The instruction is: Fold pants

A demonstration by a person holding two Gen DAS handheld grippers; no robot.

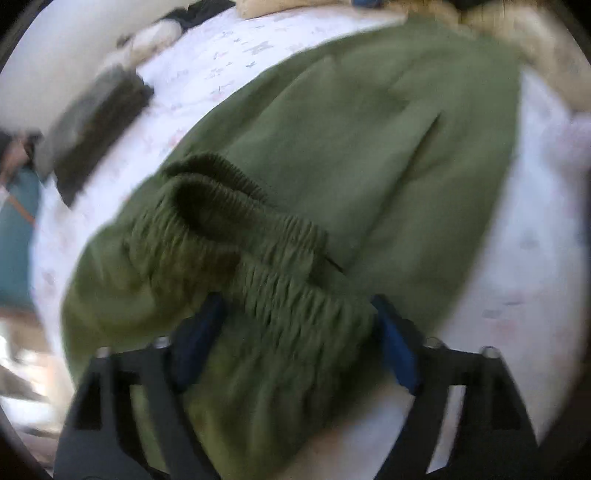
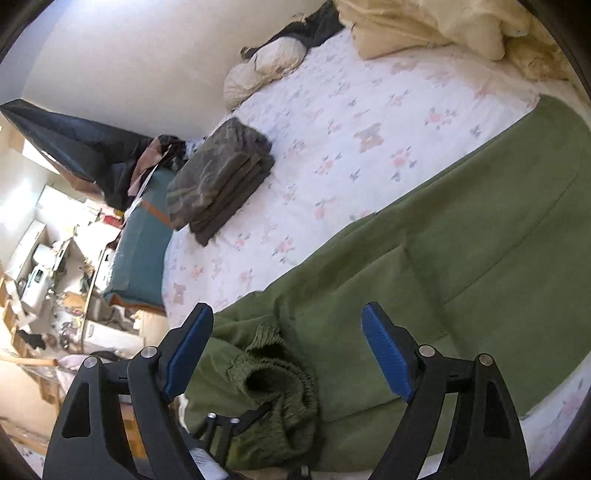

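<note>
Bed's got a white floral sheet (image 2: 369, 122), cream pillows (image 2: 424, 29) piled far ahead of the gripper, plain white wall (image 2: 147, 55) up-left, sunlit cluttered floor (image 2: 55, 295) off to the left.

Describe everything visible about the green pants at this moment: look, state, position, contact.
The green pants are olive, of soft fleece-like fabric, spread mostly flat across the floral bedsheet. The ribbed elastic waistband is bunched and gapes open nearest the cameras, and a pocket seam shows on the body. The left gripper has its blue-padded fingers on either side of the gathered waistband, apparently open. The right gripper hovers open above the fabric, not touching.
</note>
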